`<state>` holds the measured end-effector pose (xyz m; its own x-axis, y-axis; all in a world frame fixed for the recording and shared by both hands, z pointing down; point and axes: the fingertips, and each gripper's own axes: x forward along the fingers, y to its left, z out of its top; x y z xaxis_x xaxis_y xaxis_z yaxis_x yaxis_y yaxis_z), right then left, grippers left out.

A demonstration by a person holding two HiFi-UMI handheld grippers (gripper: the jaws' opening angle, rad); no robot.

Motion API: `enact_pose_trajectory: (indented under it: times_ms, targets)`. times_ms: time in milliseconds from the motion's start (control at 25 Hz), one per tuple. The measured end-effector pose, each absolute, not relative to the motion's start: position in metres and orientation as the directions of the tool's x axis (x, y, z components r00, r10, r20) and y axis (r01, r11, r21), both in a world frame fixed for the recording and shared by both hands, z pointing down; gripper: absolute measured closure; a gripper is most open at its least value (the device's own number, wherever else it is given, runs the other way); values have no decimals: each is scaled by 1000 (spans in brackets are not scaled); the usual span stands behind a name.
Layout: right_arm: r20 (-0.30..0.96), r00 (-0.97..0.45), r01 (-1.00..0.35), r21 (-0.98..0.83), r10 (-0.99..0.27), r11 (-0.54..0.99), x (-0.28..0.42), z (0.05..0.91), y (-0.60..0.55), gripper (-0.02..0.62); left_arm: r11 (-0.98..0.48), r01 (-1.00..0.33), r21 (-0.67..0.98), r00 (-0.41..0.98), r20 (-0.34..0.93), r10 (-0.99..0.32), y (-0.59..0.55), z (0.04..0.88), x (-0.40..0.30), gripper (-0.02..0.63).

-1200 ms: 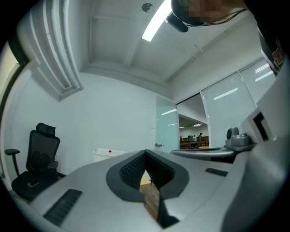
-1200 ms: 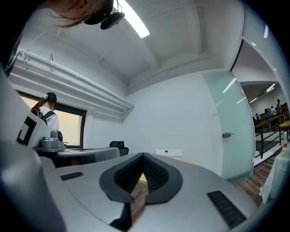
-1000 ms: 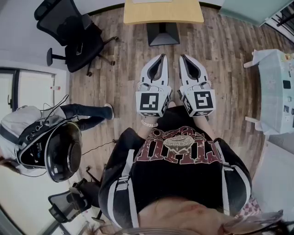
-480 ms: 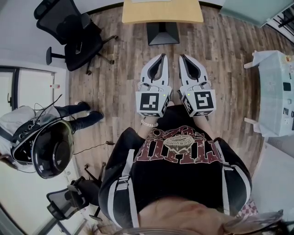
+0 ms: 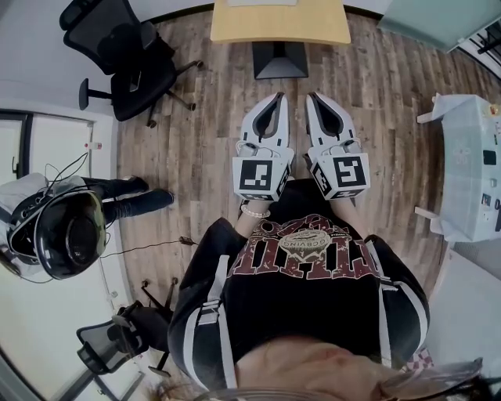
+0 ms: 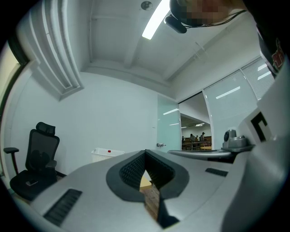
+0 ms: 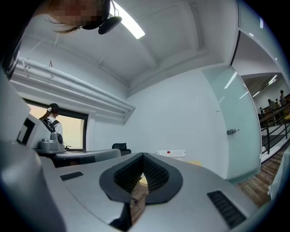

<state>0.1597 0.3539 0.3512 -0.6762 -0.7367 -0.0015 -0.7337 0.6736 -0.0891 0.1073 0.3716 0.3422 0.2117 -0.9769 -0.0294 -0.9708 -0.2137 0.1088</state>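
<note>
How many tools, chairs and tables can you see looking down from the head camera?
Tools: 2, the left tool and the right tool, both shut with nothing in them.
Black chairs: 2, the upper chair and the lower chair.
Tables: 2, the wooden table and the white table.
Total: 6.

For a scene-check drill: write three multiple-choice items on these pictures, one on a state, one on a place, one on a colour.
1. The left gripper and right gripper are: A. wide open B. shut on a cup C. shut, empty.
2. In the head view, the chair stands: A. right of the grippers B. up-left of them C. between them.
3. The desk top is: A. light wood B. red C. black.
Key: 1 C, each gripper view shows tips meeting, nothing between; 2 B, it sits at upper left; 3 A, its top is yellow-tan.
</note>
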Motion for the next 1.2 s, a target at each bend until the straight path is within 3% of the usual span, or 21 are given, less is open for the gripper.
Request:
enact_pose_trajectory:
  times_ms: [1200]
  targets:
    - [-4,-567,-820,-96,-824,565,70,358,226,578,-365,-921,139,366,-16,-930,232,354,20,560]
